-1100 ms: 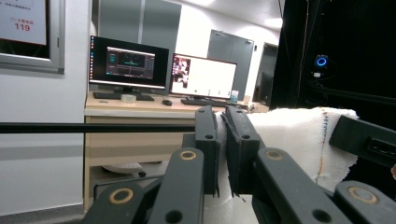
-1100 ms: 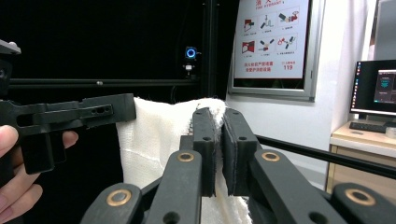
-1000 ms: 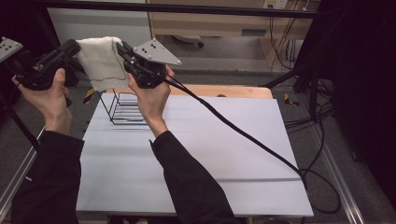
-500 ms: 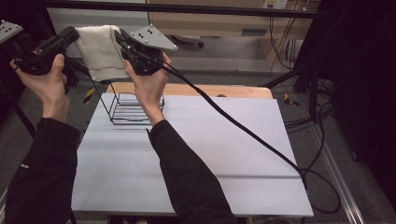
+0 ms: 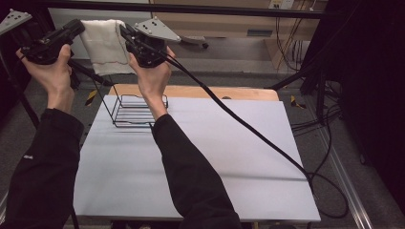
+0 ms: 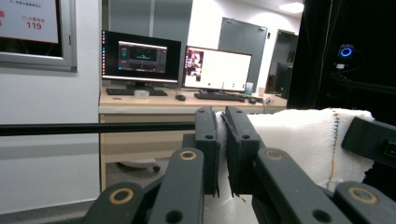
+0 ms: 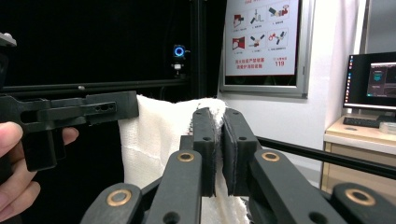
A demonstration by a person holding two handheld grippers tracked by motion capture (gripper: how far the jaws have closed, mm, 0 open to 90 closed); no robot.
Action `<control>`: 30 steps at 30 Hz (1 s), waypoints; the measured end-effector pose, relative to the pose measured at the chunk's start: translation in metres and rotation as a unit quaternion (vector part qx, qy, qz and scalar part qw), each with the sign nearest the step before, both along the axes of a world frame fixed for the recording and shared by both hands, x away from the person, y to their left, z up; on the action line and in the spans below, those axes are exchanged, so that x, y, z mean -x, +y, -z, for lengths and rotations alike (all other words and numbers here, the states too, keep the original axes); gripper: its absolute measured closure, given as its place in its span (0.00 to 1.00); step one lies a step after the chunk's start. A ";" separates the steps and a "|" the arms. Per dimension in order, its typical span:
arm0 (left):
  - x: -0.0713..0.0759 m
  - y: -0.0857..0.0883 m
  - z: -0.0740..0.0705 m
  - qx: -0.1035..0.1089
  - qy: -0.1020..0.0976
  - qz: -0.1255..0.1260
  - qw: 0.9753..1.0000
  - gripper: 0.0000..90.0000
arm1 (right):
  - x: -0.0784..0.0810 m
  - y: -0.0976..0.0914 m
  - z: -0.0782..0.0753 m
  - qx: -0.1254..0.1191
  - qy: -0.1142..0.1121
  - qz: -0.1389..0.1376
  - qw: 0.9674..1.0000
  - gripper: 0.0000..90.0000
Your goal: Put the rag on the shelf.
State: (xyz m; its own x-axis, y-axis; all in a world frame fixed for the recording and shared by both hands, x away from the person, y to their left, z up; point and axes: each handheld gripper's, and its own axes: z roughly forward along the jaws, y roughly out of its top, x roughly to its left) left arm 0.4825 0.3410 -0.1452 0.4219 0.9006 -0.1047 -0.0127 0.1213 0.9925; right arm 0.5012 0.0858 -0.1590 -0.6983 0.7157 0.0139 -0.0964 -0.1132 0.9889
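Note:
A white cloth (image 5: 106, 45) with a thin red stitched line hangs stretched between my two grippers, held high above the far left of the table. My left gripper (image 5: 80, 26) is shut on its left top corner; in the left gripper view the cloth (image 6: 299, 140) is pinched between the black jaws of that gripper (image 6: 222, 116). My right gripper (image 5: 123, 31) is shut on the right top corner, and the right gripper view has the cloth (image 7: 154, 135) clamped between its jaws (image 7: 219, 116). Below the cloth a black wire rack (image 5: 136, 112) stands on the table.
The white tabletop (image 5: 229, 152) stretches out to the right and front of the rack, with a wooden board edge (image 5: 215, 91) behind it. A thick black cable (image 5: 248, 129) trails from the right gripper across the table to the floor. A black frame bar (image 5: 215, 8) runs along the back.
Both hands have lifted the cloth higher and carried it slightly left and away, keeping it stretched between the shut grippers. The rack has stayed where it was.

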 end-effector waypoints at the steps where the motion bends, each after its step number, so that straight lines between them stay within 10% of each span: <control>1: -0.003 0.000 0.000 0.000 0.002 0.000 1.000 0.93 | -0.002 0.000 0.001 0.000 0.002 0.000 1.000 0.94; 30: -0.044 0.005 0.031 -0.018 0.037 0.002 0.999 0.93 | -0.043 0.006 0.025 0.033 0.045 0.009 0.998 0.94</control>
State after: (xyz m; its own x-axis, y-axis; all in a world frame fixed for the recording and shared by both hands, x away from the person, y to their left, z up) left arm 0.5269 0.3460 -0.1764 0.4182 0.9025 -0.1030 0.0613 0.0851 0.9945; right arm 0.5440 0.0914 -0.1845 -0.6835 0.7294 0.0282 -0.0088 -0.0468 0.9989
